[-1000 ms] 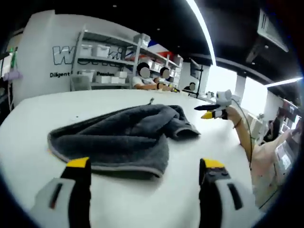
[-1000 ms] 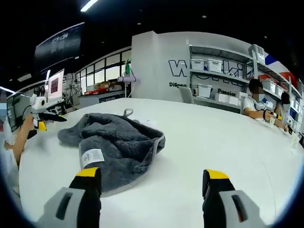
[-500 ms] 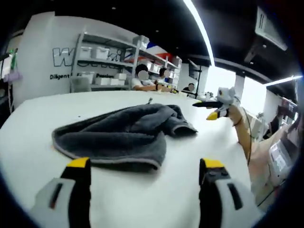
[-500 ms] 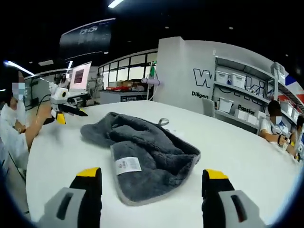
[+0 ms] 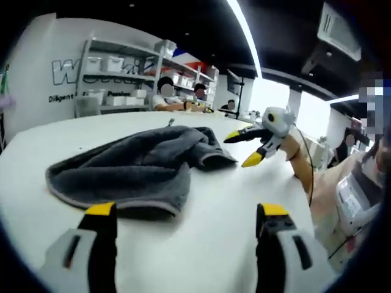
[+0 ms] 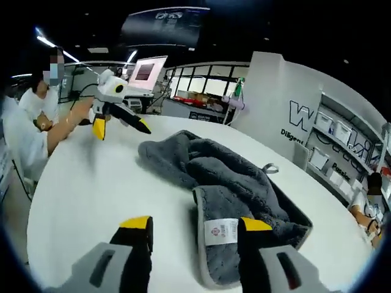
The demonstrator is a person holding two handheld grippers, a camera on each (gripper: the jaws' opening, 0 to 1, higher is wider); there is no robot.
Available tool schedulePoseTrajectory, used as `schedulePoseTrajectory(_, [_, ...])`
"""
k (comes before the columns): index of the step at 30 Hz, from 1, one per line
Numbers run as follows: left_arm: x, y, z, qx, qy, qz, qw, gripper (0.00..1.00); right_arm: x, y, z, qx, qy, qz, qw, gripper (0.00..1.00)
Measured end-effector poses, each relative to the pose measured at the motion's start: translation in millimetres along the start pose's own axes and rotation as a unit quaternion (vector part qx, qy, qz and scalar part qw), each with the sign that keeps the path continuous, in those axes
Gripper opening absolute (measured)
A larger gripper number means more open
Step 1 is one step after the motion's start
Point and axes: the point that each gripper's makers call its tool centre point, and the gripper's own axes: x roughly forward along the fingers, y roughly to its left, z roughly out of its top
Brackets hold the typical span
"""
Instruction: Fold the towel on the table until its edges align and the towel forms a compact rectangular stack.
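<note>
Nearest in the left gripper view, the left gripper (image 5: 186, 213) is hovering over the white tabletop (image 5: 214, 201) with its yellow-tipped jaws spread wide and nothing between them. Just beyond it, the grey towel (image 5: 131, 168) is lying crumpled on the tabletop, one long hemmed edge facing the gripper and a loose fold trailing off toward the far right. Past that fold, the right gripper (image 5: 247, 146) is pointing in toward the towel, jaws parted, held by a person's hand.

In the right gripper view, the right gripper (image 6: 195, 224) is sitting with its jaws apart right at the towel's (image 6: 238, 189) near hem, and the white care label (image 6: 220, 231) is showing between the tips. Farther off, the left gripper (image 6: 119, 125) is hovering above the tabletop (image 6: 85, 183), jaws apart. Behind everything, shelves (image 5: 119, 73) with bins are lining the wall.
</note>
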Motion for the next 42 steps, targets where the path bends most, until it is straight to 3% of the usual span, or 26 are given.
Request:
schedulePoseTrajectory(7, [3,-6.1,-3.3,0.000,0.005,-0.008,1.0000,0.99,7,-3,0.2,-0.021,0.003,-0.019,0.9996,0.43])
schedulePoseTrajectory(13, [4,-9.1,-5.6,0.005,0.011,-0.012,0.9999,0.99,14,-14,-5.5,-0.060,0.028,-0.064,0.9957,0.33])
schedulePoseTrajectory(28, [5,-15.9,-7.1,0.012,0.017,-0.022,0.9995,0.99,26,-21,-12.2,-0.078,0.039,-0.071,0.9936,0.07])
schedulePoseTrajectory(42, [12,-16.8,-19.1,-0.005,0.036,-0.034,0.9988,0.99,6,-28,19.7,-0.030,-0.026,-0.069,0.9968,0.04])
